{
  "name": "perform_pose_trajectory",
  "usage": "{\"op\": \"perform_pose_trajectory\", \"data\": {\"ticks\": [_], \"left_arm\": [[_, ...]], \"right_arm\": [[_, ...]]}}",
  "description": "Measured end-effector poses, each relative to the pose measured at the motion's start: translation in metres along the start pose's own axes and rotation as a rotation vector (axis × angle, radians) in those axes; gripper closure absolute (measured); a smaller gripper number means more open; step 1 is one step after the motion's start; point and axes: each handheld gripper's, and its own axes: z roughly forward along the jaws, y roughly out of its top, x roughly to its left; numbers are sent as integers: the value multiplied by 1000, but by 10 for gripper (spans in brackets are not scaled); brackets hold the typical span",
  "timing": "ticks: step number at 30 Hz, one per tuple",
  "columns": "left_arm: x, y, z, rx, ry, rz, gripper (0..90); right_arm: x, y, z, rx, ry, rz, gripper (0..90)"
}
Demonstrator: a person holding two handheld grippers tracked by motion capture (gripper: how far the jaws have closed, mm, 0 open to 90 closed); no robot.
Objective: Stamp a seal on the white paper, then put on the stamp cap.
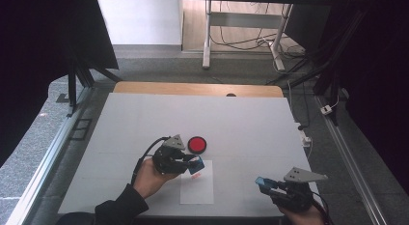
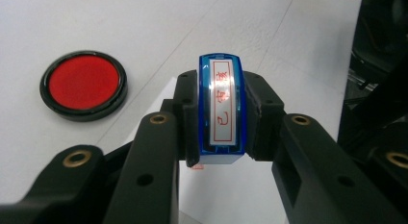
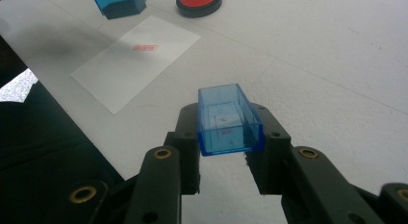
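My left gripper [image 1: 195, 165] is shut on a blue rectangular stamp [image 2: 221, 111], its labelled top with red characters facing the camera. It hangs a little above the top of a white paper sheet [image 1: 197, 185] that bears a small red stamp print [image 3: 145, 48]. Just beyond the stamp, a round red ink pad [image 1: 197, 145] in a black case sits on the table. My right gripper [image 1: 264, 183], near the table's front right, is shut on a clear blue stamp cap [image 3: 228, 120], open side up. The stamp [image 3: 118, 3] and the ink pad [image 3: 198, 2] lie far off in the right gripper view.
A white mat [image 1: 241, 123] covers the wooden table [image 1: 144, 87]. Black curtains hang at both sides. On the floor beyond stand a desk frame [image 1: 208, 36] and loose cables [image 1: 241, 41].
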Motion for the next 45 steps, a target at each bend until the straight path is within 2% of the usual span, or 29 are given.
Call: {"op": "perform_pose_trajectory", "data": {"ticks": [11, 24, 34, 39, 45], "left_arm": [[-2, 3, -23, -84, -53, 6, 703], [-4, 0, -42, -168, -98, 11, 703], [-4, -3, -52, -211, -119, -4, 702], [-5, -4, -54, -220, -122, -6, 703], [-5, -4, -56, -226, -128, -12, 703]], "right_arm": [[0, 0, 0, 0, -1, 0, 678], [0, 0, 0, 0, -2, 2, 678], [-1, 0, 0, -6, 6, 8, 678], [-1, 0, -1, -6, 2, 11, 678], [1, 1, -2, -32, 24, 14, 679]]}}
